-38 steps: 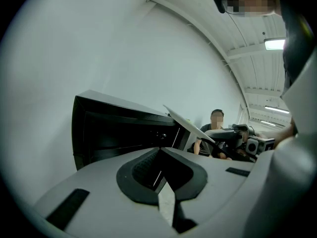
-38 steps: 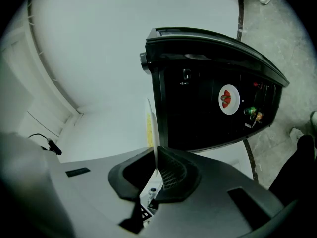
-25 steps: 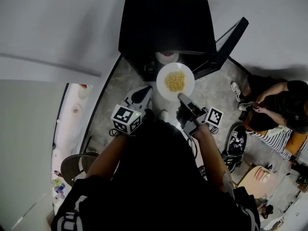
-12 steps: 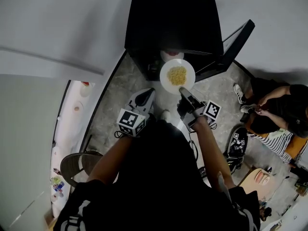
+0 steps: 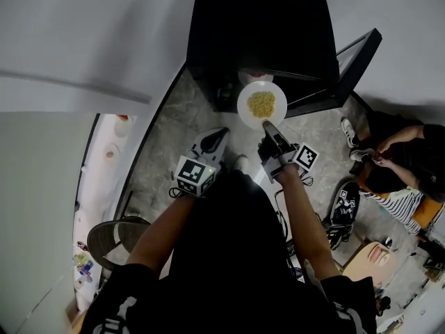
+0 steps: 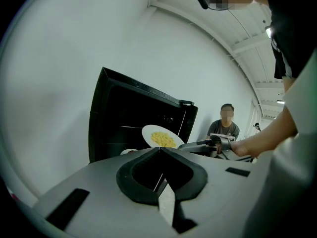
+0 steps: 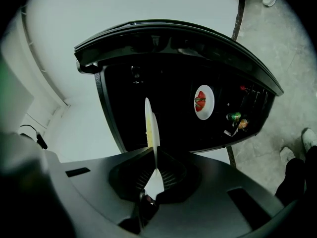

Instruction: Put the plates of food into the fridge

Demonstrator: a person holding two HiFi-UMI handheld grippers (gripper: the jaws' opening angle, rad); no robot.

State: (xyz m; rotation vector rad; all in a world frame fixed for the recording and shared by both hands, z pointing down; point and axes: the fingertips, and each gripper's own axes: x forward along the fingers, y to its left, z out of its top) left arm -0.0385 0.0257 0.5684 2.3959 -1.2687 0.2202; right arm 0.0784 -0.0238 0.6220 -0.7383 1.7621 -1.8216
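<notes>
Closest in, the person's two arms reach toward 12 o'clock over a grey stone floor (image 5: 170,141). The left gripper (image 5: 220,133) hangs at about 11 o'clock of the person's body. Its jaws are pressed together at the tips with nothing between them, and its own view looks over them at the open fridge.

The right gripper (image 5: 265,124) sits at about 1 o'clock. Its jaws are closed tight on the near rim of a white plate (image 5: 245,110), pinching it at the plate's 6 o'clock edge. The right gripper view shows that plate edge-on, rising straight up out of the clamped jaws. A heap of yellow food (image 5: 261,104) lies in its middle.

The plate is held level in the air just in front of the black fridge (image 5: 257,26), at the mouth of the dark cabinet. The fridge door (image 5: 356,56) stands swung open toward 2 o'clock.

Deeper inside, a second white plate (image 7: 208,111) with red food rests on a shelf. A few small bottles or cans (image 7: 235,117) sit in the door.

At 3 o'clock of the head view, a person (image 5: 407,162) sits on the floor.
</notes>
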